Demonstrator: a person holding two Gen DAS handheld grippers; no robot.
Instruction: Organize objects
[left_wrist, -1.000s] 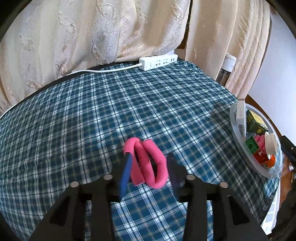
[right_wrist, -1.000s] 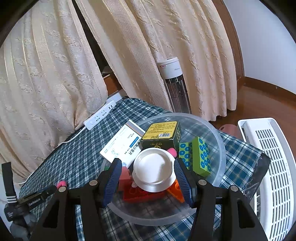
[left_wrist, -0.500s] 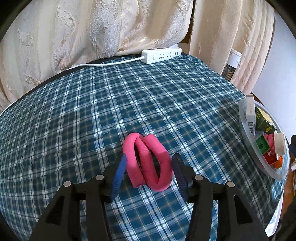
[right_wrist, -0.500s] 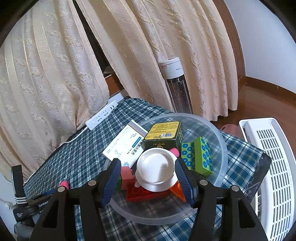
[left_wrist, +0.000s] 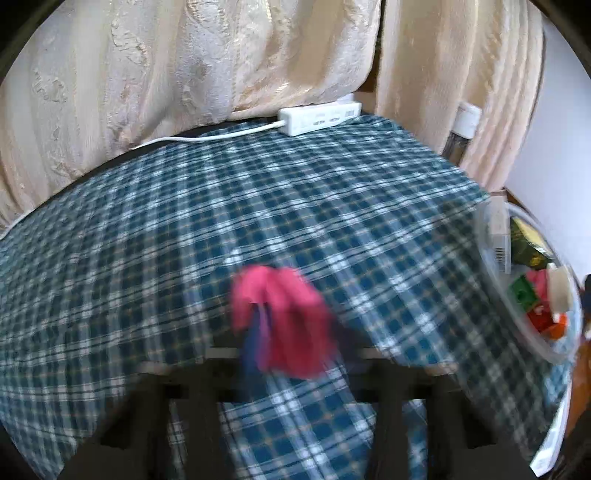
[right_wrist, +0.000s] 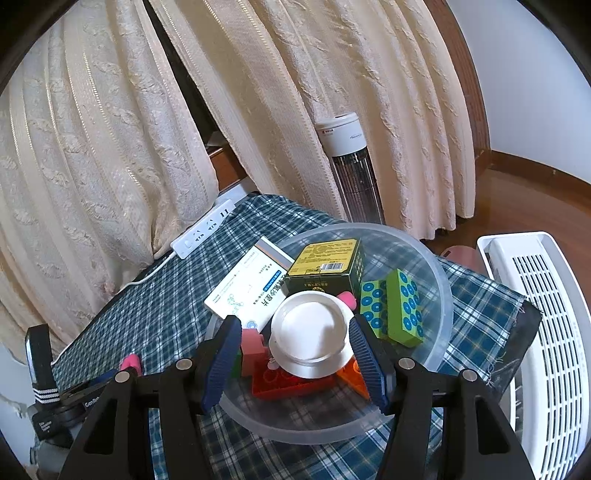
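Note:
A pink foam strip (left_wrist: 291, 321), folded into loops, lies on the blue plaid cloth (left_wrist: 258, 206); the left wrist view is blurred. My left gripper (left_wrist: 295, 343) is shut on it, its blue pads squeezing the loops from both sides. In the right wrist view, my right gripper (right_wrist: 293, 326) hovers open over the clear plastic bowl (right_wrist: 439, 266), its fingers either side of a white round lid (right_wrist: 310, 332) without pressing on it. The bowl also holds a white medicine box (right_wrist: 247, 291), a dark green box (right_wrist: 325, 266), green dotted blocks (right_wrist: 395, 306) and a red brick (right_wrist: 288, 380).
A white power strip (left_wrist: 319, 116) with its cable lies at the table's far edge against cream curtains (left_wrist: 184, 62). A tower heater (right_wrist: 351, 158) stands behind the table. A white slatted rack (right_wrist: 546, 332) sits to the right of the bowl (left_wrist: 484, 251).
The left jaws have closed on the pink foam strip, pinching its loops together, and that view has gone blurred. The right gripper and the bowl's contents are as before.

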